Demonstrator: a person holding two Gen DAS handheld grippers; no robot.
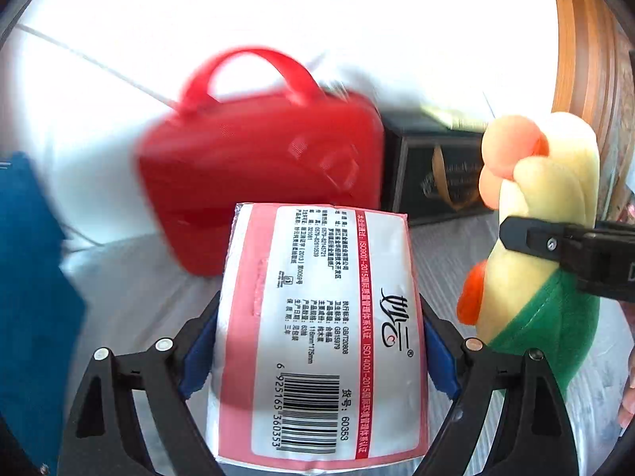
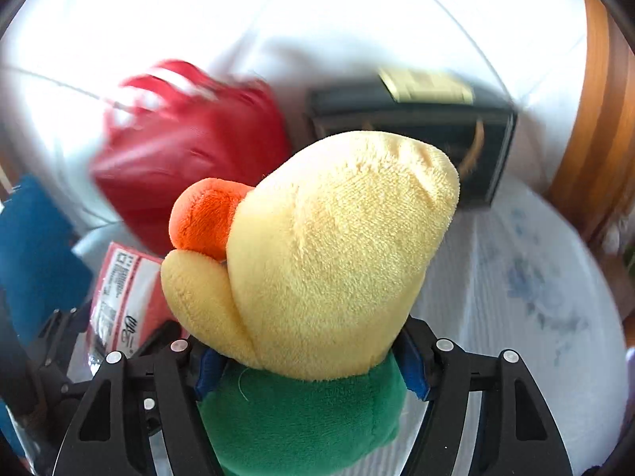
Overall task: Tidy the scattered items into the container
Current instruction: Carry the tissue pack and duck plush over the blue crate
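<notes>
Red zip case (image 1: 258, 166) shut, left tongs (image 1: 317, 341) clamped on tissue pack (image 1: 317, 333), right tongs (image 2: 305, 361) clamped on plush duck (image 2: 325, 254).

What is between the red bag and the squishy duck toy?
In the left wrist view, a black box sits between the red bag and the plush duck. The right wrist view shows it too.

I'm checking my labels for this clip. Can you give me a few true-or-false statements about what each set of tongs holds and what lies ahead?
1. The left tongs grip a pink-and-white tissue pack. True.
2. The right tongs are empty. False: they clamp a plush toy.
3. The plush toy wears blue. False: its lower body is green.
4. A red bag with a handle lies ahead. True.
5. A dark box sits right of the bag. True.
</notes>
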